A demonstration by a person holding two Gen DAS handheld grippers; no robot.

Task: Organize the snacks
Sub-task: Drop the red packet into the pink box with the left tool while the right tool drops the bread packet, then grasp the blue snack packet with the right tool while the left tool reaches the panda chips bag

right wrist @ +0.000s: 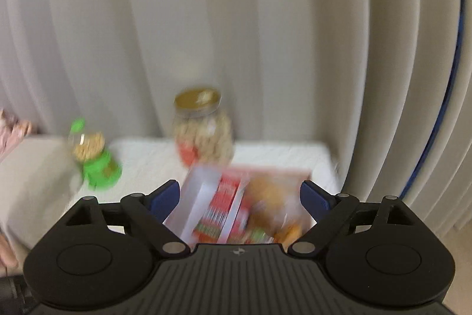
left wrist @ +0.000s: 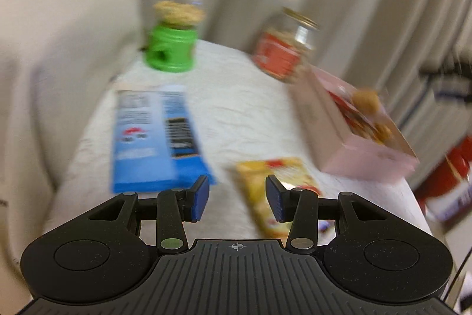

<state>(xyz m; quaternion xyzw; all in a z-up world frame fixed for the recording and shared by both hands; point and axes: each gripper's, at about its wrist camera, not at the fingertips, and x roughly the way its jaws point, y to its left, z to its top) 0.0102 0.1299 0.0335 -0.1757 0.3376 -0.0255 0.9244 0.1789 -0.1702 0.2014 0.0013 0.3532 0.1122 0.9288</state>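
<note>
Several snacks lie on a small table with a white cloth. A flat blue box lies at the left and a yellow snack bag near the front. A pink box rests tilted at the right edge. At the back stand a green nut dispenser and a gold-lidded jar. My left gripper hovers open over the front, its right pad above the yellow bag, holding nothing. My right gripper is wide open above the pink box, which shows between its fingers. The frames are blurred.
A beige sofa arm rises along the table's left side. Pale curtains hang right behind the table. Red and white packages sit low beyond the right edge. The dispenser and jar stand behind the pink box.
</note>
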